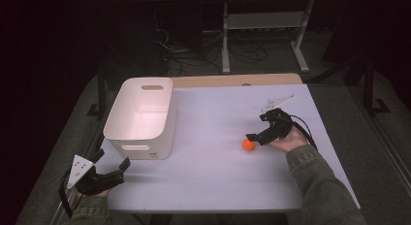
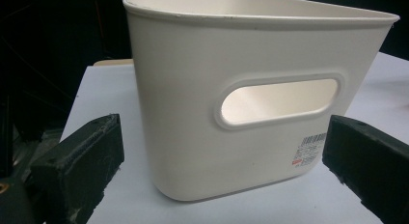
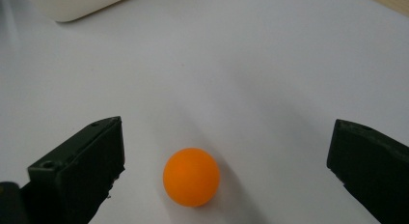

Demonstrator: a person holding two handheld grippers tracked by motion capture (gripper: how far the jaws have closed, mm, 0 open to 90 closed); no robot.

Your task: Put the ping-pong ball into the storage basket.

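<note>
A small orange ball (image 1: pixel 248 144) rests on the white table (image 1: pixel 218 181), right of centre. My right gripper (image 1: pixel 258 126) is open and hovers just behind and to the right of it. In the right gripper view the ball (image 3: pixel 191 176) lies on the table between the two spread jaws of the right gripper (image 3: pixel 226 132), touching neither. A white plastic bin (image 1: pixel 145 116) with handle slots stands upright at the left. My left gripper (image 1: pixel 112 158) is open near the table's front left corner and points at the bin's near wall (image 2: pixel 251 103), with nothing between its jaws.
A wooden strip (image 1: pixel 237 80) runs along the table's far edge. Behind the table stand a white metal frame (image 1: pixel 264 21) and tangled cables (image 1: pixel 194 55) on the dark floor. The bin looks empty inside.
</note>
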